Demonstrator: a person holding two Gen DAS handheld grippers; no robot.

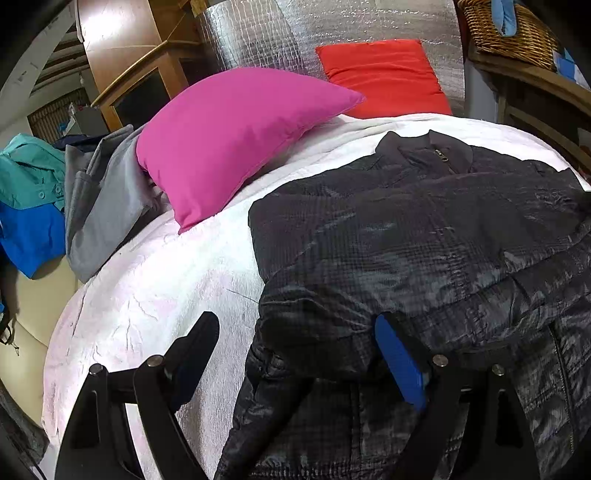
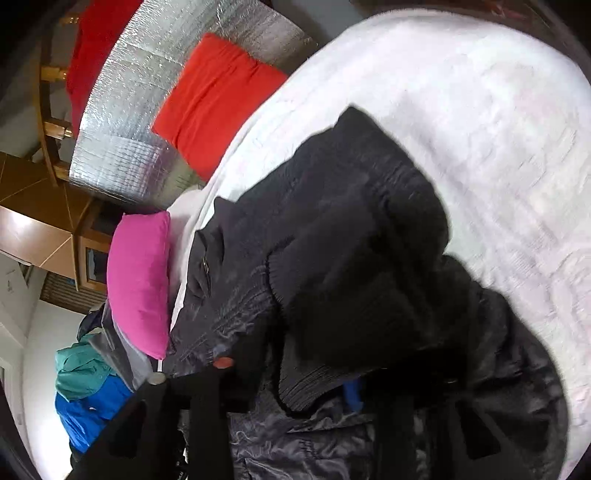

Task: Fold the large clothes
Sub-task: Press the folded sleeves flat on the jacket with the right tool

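Observation:
A black quilted jacket lies on the white bedcover, collar and zip toward the far end. My left gripper is open; its left finger rests over the bedcover, its right blue-padded finger lies against the folded sleeve edge. In the right wrist view the jacket is bunched, and a ribbed black cuff drapes over my right gripper. Its fingers are mostly hidden by cloth; a blue pad peeks out under the cuff.
A pink pillow and a red pillow lie at the bed's far end. Grey, teal and blue clothes are piled at the left edge. A wicker basket sits on a wooden shelf at right.

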